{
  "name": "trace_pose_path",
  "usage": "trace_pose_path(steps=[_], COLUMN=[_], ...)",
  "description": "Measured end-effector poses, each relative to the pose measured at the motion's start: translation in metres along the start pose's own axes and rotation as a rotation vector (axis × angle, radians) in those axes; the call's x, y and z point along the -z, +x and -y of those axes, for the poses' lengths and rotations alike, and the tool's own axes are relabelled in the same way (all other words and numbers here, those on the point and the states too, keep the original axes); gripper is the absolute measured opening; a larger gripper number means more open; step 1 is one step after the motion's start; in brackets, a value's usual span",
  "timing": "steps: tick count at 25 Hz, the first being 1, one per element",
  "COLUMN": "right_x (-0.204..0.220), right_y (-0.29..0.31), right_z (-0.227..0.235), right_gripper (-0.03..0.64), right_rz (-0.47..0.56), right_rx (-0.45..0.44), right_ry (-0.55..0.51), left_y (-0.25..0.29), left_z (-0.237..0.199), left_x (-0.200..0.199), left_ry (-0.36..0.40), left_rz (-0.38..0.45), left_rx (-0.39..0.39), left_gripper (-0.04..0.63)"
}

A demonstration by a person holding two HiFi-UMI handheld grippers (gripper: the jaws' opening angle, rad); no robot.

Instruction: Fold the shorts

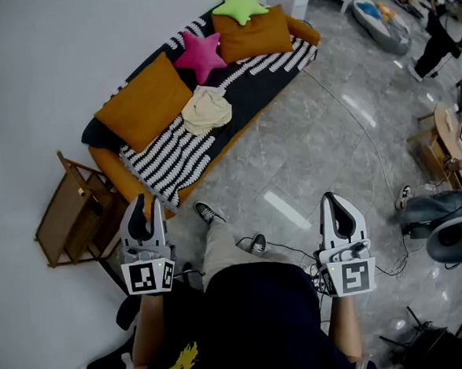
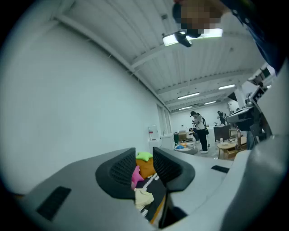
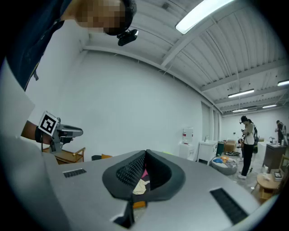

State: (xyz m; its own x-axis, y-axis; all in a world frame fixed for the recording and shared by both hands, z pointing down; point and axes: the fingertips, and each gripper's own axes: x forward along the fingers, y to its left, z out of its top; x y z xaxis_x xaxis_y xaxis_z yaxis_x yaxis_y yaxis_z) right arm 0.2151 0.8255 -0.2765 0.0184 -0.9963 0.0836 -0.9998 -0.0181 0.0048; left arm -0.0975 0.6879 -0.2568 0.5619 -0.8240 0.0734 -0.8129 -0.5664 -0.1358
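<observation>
While shorts (image 1: 207, 109) lie crumpled on sofa (image 1: 110, 171), well apart from you: expect light, limp cloth; pinch waistband corners. Your left gripper (image 1: 150, 205) slightly parted, empty; right gripper (image 1: 332, 201) closed, empty.

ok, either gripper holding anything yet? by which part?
Nothing held: left gripper jaws slightly apart, right gripper shut, both empty; the shorts lie untouched on the sofa.
</observation>
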Motion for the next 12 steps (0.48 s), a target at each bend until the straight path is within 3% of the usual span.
trace_pose_path(steps=[5,12], right_x=[-0.015,-0.021], right_y=[-0.002,-0.002], right_z=[-0.026,-0.049], right_gripper=[0.014,0.015], right_rz=[0.040,0.074], right_rx=[-0.024,-0.085], right_ry=[-0.015,-0.011], left_y=[-0.022,-0.032], left_z=[0.010,0.021], left_x=[-0.034,-0.040], left_ry=[0.124,0.142], left_rz=[0.075,0.077], left_rx=[0.026,0.037], left_gripper=[0.130,0.130])
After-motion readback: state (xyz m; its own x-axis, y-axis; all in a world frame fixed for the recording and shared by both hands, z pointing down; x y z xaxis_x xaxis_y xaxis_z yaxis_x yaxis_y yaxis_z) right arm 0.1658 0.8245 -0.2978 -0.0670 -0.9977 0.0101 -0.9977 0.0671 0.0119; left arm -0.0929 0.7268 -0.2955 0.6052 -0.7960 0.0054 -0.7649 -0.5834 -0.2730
